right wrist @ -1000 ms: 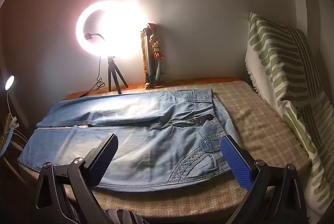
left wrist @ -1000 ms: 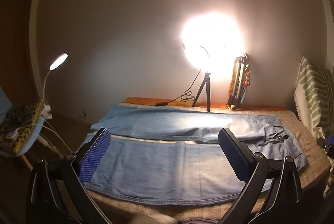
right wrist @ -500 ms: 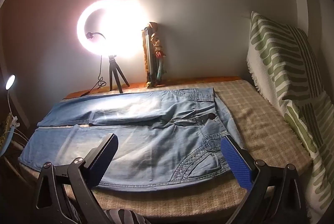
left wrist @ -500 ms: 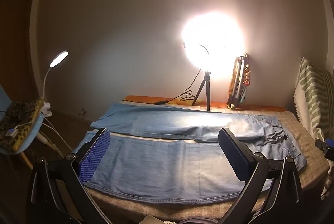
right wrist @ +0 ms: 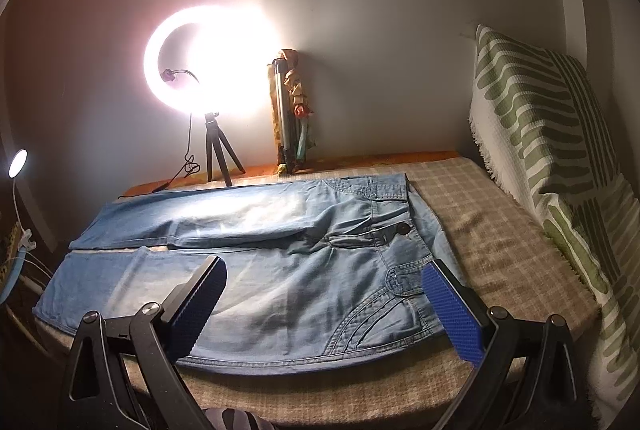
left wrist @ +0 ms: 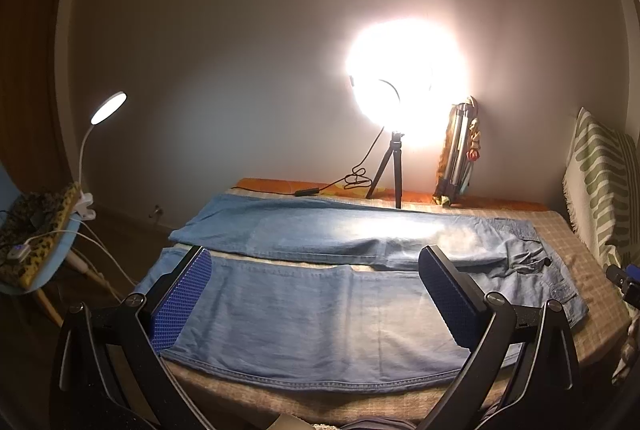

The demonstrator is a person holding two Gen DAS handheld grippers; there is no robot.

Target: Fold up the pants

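Note:
Light blue jeans (left wrist: 320, 314) lie flat and spread out on a checked bed cover (right wrist: 496, 242), legs to the left, waistband to the right. In the right wrist view the jeans (right wrist: 304, 270) show their button and pockets at the right end. My left gripper (left wrist: 316, 294) hangs open above the near leg, nothing between its blue pads. Over the hip and pocket area, my right gripper (right wrist: 324, 306) is open too and holds nothing. Neither one touches the cloth.
A bright ring light on a small tripod (left wrist: 394, 165) stands at the back by the wall, next to a folded tripod (right wrist: 290, 117). A green-striped cushion (right wrist: 552, 157) leans at the right. A clip lamp (left wrist: 106, 107) and a chair (left wrist: 36, 250) stand left of the bed.
Both views have shifted slightly; the jeans sit a little lower and nearer in the right wrist view. Both grippers stay open, and the jeans lie unmoved.

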